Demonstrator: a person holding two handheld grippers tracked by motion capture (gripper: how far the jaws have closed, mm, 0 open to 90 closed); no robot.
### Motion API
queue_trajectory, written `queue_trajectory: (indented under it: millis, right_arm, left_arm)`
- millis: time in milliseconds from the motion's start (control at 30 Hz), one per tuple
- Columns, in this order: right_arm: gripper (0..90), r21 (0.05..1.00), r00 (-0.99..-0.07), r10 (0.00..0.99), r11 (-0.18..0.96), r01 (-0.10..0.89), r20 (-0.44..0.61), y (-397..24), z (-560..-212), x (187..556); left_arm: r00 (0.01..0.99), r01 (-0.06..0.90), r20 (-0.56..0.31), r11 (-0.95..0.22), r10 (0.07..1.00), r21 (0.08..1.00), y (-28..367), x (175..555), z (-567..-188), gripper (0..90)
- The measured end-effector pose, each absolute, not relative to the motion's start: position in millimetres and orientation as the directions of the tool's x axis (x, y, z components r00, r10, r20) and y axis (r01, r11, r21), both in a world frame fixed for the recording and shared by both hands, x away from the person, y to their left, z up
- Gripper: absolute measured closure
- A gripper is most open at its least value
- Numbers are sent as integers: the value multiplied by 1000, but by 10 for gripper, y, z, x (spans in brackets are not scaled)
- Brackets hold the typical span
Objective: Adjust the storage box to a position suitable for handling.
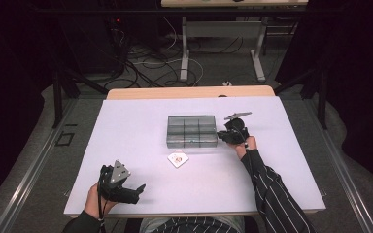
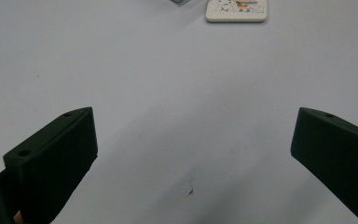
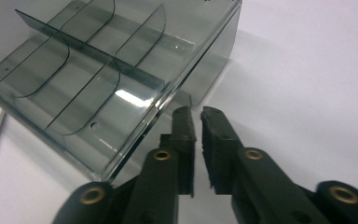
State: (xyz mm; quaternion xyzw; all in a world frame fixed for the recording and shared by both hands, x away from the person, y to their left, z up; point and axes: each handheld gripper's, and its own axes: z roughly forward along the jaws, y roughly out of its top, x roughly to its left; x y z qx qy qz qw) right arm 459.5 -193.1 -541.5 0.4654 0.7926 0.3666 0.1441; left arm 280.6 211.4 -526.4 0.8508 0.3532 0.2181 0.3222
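The high view shows the smoky compartment box (image 1: 192, 131) at mid-bench with the right hand-held gripper (image 1: 222, 135) at its right end, jaws nearly clenched on nothing, a card (image 1: 178, 158) lying just near of the box, and the left hand-held gripper (image 1: 138, 190) released at the near-left edge, so the work seems barely started.

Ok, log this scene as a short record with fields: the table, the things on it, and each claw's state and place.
surface: white table
box: clear grey divided box, six compartments, nothing seen inside
card: small white printed card, flat on the table, on the person's side of the box, apart from it
left claw: jaws wide open, nothing between them, near the table's front edge
right claw: jaws nearly closed, thin gap, holding nothing, at the box's right end
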Motion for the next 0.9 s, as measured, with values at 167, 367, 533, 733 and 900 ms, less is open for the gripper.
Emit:
queue_trajectory:
  millis: [167, 367, 533, 733, 900]
  right_arm:
    - [607, 704, -528, 839, 296, 645, 131, -2030, -5339, 4534]
    - [283, 691, -557, 817, 316, 650, 150, -2162, -5279, 4462]
    - [152, 682, -576, 796, 318, 659, 185, -2235, -5228, 4392]
    - [61, 683, -608, 765, 328, 652, 213, -2246, -5168, 4288]
    - [5, 682, -644, 731, 353, 640, 227, -2219, -5175, 4195]
  left_arm:
    - [655, 460, 144, -543, 741, 703, 2115, 2807, -5263, 4]
    - [655, 458, 147, -545, 741, 702, 2113, 2808, -5263, 4]
    - [656, 463, 139, -540, 742, 703, 2113, 2805, -5265, 4]
    - [655, 457, 149, -545, 741, 702, 2113, 2810, -5263, 4]
    - [655, 464, 140, -541, 743, 702, 2114, 2809, -5264, 4]
